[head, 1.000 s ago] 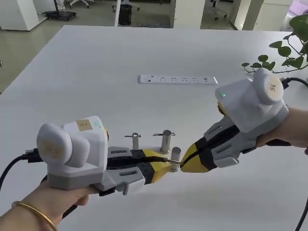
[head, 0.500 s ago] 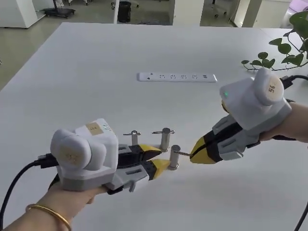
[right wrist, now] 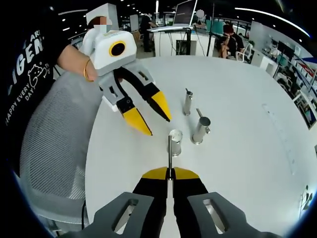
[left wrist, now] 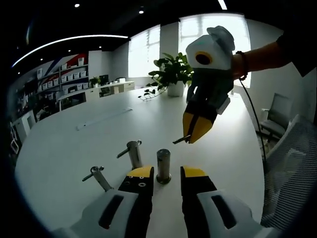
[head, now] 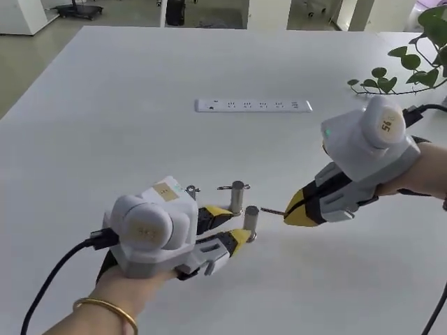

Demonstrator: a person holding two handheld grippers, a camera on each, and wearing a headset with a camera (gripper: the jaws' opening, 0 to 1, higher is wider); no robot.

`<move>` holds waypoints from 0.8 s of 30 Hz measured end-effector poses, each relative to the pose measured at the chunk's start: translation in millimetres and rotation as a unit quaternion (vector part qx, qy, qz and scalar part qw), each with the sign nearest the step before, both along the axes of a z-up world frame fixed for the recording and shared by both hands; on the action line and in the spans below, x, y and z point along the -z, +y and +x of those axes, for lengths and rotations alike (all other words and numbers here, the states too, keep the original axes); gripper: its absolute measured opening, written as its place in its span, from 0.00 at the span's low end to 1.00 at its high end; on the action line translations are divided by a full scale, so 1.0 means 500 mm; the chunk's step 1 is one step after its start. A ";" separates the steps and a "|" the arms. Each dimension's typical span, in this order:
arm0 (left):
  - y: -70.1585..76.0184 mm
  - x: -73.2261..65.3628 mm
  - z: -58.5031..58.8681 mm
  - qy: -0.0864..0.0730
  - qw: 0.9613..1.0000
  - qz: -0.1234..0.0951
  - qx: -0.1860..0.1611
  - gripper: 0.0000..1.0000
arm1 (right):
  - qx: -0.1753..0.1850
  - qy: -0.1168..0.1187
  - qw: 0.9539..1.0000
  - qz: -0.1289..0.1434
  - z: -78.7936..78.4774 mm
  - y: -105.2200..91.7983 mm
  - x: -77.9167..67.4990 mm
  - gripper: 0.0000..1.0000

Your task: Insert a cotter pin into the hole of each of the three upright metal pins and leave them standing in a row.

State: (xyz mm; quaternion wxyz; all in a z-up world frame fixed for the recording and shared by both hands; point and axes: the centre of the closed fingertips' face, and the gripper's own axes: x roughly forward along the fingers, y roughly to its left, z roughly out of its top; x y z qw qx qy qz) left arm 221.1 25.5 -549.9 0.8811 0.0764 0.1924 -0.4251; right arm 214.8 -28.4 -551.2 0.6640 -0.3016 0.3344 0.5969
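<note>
The white desk (head: 140, 105) was wide, with lots of room around the work. The left gripper (head: 236, 225) lay low over it, its jaws spread apart and holding nothing. The right gripper (head: 290, 211) came in from the other side, a little higher, with its jaws clenched.

Three pins stood upright in a row on the desk. The near pin (left wrist: 163, 165) stood between the left jaws, one jaw on each side. They were close to it but not squeezing it. I think they were there to stop it tipping. The middle pin (left wrist: 133, 153) and the far pin (left wrist: 100, 177) each had a thin bar through the top, so those two looked done.

The right jaws pinched a cotter pin (right wrist: 169, 153) by one end. That left the rest sticking out straight, so the free tip could go in first. The tip pointed at the top of the near pin, just beside it and not yet in. The hole was too small to see.
</note>
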 end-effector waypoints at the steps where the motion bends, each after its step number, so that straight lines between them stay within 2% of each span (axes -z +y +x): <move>1: -0.002 0.003 0.004 0.000 1.000 0.003 -0.004 0.20 | 0.001 -0.001 1.000 -0.002 0.002 -0.002 0.002 0.00; 8: -0.011 0.032 0.019 0.006 0.999 0.025 -0.019 0.20 | -0.003 -0.008 1.000 -0.023 0.013 -0.014 0.021 0.00; 17: -0.026 0.048 0.033 0.014 0.999 0.028 -0.027 0.19 | -0.009 -0.013 0.999 -0.034 0.028 -0.016 0.034 0.00; 24: -0.037 0.059 0.040 0.019 0.999 0.030 -0.028 0.17 | -0.019 -0.011 0.999 -0.038 0.025 -0.013 0.038 0.00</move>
